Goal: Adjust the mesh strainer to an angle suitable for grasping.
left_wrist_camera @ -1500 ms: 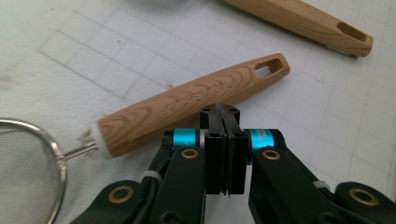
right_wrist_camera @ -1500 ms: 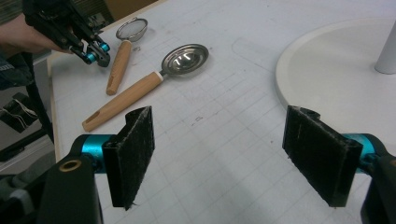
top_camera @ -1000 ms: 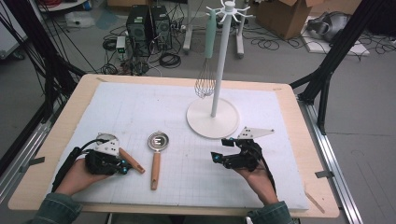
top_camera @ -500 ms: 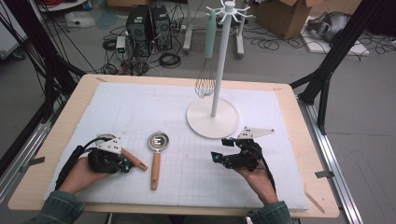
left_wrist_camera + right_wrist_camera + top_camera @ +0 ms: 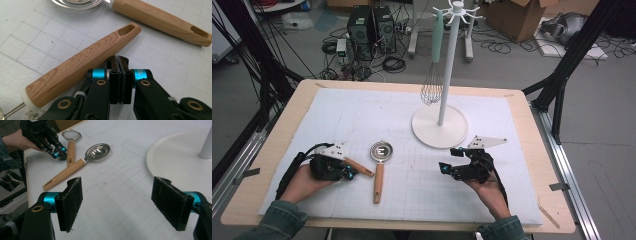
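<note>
Down at the near left of the mat lies a wooden-handled strainer (image 5: pixel 71 143), and right over its handle (image 5: pixel 82 63) sits the left gripper (image 5: pixel 348 172). Its jaws are pressed flat together with nothing between them, tips just beside the wood, so it holds nothing. I'd say it is lining up on that handle, and the jaws would need to part before any pick.

Just to the right, the wooden-handled scoop (image 5: pixel 379 167) rests flat, steel bowl toward the far side, handle pointing back at the person. Both handles carry a slot at the end, which looks made for hanging.

That explains the white utensil stand (image 5: pixel 446 75) farther off, centre-right: round base on the mat, hooks at the top, and a whisk (image 5: pixel 433 75) with a pale green handle already dangling from one hook.

Over on the near right, the right gripper (image 5: pixel 452 167) waits with its pads (image 5: pixel 71 202) spread wide and empty, low above the foam mat (image 5: pixel 362 115), aimed left toward the utensils — ready to help, I'd guess.
</note>
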Tool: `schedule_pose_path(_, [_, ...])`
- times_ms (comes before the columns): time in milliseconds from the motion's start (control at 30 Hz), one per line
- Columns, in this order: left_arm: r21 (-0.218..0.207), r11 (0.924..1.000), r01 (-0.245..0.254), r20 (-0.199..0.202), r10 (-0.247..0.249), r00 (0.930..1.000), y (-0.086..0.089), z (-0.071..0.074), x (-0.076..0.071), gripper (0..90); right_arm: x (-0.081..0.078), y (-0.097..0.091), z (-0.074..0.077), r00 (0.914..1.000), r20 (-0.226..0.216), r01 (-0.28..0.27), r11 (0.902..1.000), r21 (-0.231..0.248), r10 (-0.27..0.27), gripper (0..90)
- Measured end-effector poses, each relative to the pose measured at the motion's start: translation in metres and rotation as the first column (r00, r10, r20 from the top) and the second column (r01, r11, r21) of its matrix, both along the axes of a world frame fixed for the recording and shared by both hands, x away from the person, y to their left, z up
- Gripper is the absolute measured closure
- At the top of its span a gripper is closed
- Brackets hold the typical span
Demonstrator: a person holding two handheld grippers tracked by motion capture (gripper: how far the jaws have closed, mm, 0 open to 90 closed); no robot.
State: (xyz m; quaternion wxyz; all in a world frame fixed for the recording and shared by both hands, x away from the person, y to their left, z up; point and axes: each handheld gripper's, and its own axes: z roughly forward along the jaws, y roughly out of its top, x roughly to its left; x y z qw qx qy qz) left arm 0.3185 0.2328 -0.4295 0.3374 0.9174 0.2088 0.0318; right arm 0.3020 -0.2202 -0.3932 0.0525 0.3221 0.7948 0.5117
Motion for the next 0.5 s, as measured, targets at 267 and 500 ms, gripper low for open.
schedule_pose_path(267, [0.011, 0.9999, 0.013, 0.003, -0.013, 0.9999, 0.001, 0.002, -0.001, 88.1, 0.0, -0.001, 0.0, 1.0, -0.004, 0.003, 1.0, -0.001, -0.003, 24.2])
schedule_pose_path(500, [-0.012, 0.9999, 0.008, 0.023, -0.008, 0.9997, 0.012, 0.016, -0.004, 88.3, 0.0, 0.0, -0.001, 1.0, -0.002, 0.002, 1.0, -0.004, -0.002, 24.0])
